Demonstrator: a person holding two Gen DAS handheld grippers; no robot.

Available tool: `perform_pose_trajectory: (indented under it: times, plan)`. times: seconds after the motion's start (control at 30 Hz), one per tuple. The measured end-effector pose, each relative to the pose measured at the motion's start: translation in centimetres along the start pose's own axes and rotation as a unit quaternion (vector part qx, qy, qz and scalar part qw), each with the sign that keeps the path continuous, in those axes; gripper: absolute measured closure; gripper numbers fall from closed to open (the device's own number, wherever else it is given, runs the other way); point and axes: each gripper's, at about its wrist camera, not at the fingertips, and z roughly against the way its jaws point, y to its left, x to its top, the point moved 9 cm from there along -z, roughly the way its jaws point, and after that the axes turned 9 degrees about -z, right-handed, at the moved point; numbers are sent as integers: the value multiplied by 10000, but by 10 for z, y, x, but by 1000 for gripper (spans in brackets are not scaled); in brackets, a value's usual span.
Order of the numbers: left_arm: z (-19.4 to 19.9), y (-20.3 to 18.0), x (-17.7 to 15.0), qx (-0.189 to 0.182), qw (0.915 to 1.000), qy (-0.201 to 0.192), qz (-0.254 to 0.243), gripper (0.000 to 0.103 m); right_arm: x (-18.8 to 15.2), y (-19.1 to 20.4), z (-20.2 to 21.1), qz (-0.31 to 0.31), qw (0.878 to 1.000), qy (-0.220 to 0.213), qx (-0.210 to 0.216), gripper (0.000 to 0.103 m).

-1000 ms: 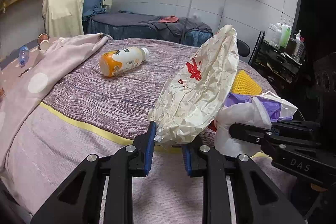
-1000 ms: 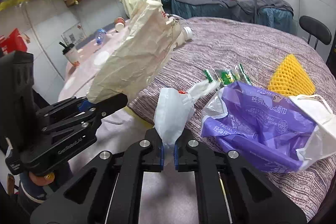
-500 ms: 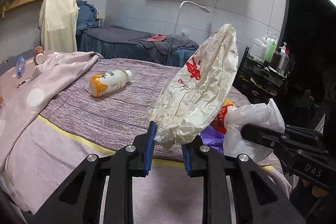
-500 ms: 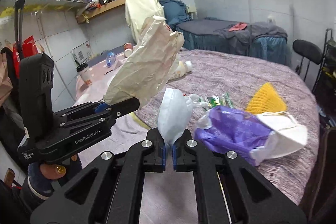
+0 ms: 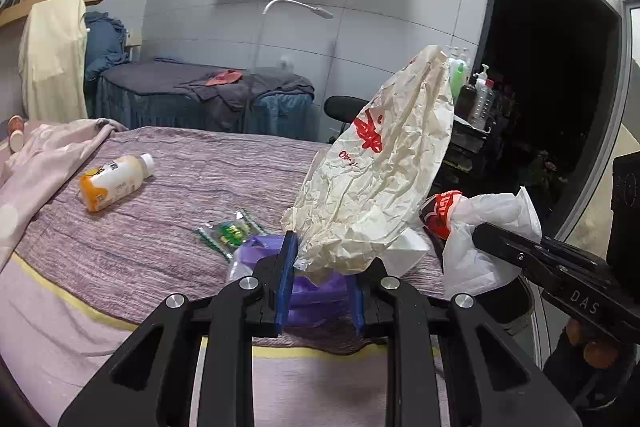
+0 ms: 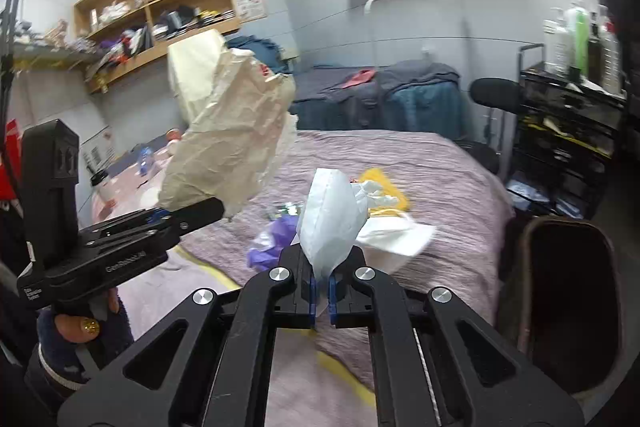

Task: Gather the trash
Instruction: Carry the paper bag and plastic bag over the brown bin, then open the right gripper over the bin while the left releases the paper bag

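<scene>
The left gripper (image 5: 322,277) clamps the base of a crumpled paper bag (image 5: 376,183), held above the near edge of the bed (image 5: 200,195); the bag hides part of the purple bag (image 5: 316,291) behind it. The right gripper (image 6: 320,287) pinches a white plastic bag (image 6: 330,219) over the same edge. A red item (image 5: 442,213) against that bag is perhaps a wrapper. A bottle (image 5: 114,181) lies farther back on the bed.
</scene>
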Motion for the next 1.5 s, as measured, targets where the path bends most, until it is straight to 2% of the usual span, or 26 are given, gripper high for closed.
perform_pose_trajectory:
  times: [0.2,0.47,0.6,0.83,1.1,1.27,1.33,1.37,1.4,1.43,1.47,1.5]
  plan:
    - [-18,-51,15,-470,9986,-33,-254,80,7,-62,27,-406,9975,-241,-519,98]
    - [-47,-114,21,-1012,9934,80,-538,80,6,-145,53,-888,9874,-403,-1244,98]
    - [-60,-138,20,-1247,9898,186,-658,80,-4,-184,56,-1159,9798,-358,-1591,98]
    - [-79,-170,14,-1419,9856,344,-853,80,-35,-245,42,-1610,9664,-43,-2003,98]
    - [-98,-186,9,-1518,9825,522,-950,80,-61,-276,16,-1845,9546,317,-2318,98]
    - [-105,-194,2,-1566,9806,633,-996,80,-71,-290,9,-1938,9468,399,-2538,98]
    - [-106,-197,1,-1582,9800,661,-1011,80,-75,-295,9,-1998,9426,421,-2642,91]
    - [-107,-198,1,-1596,9796,676,-1015,80,-77,-297,9,-2039,9408,435,-2672,74]
    - [-110,-199,1,-1608,9793,692,-1019,80,-79,-298,10,-2091,9402,427,-2654,52]
    - [-111,-201,0,-1619,9787,713,-1039,80,-80,-299,12,-2139,9393,370,-2656,43]
    - [-112,-202,-1,-1623,9784,725,-1057,80,-80,-300,16,-2177,9378,284,-2688,37]
    - [-113,-204,-2,-1628,9779,741,-1078,80,-80,-301,18,-2189,9372,238,-2704,37]
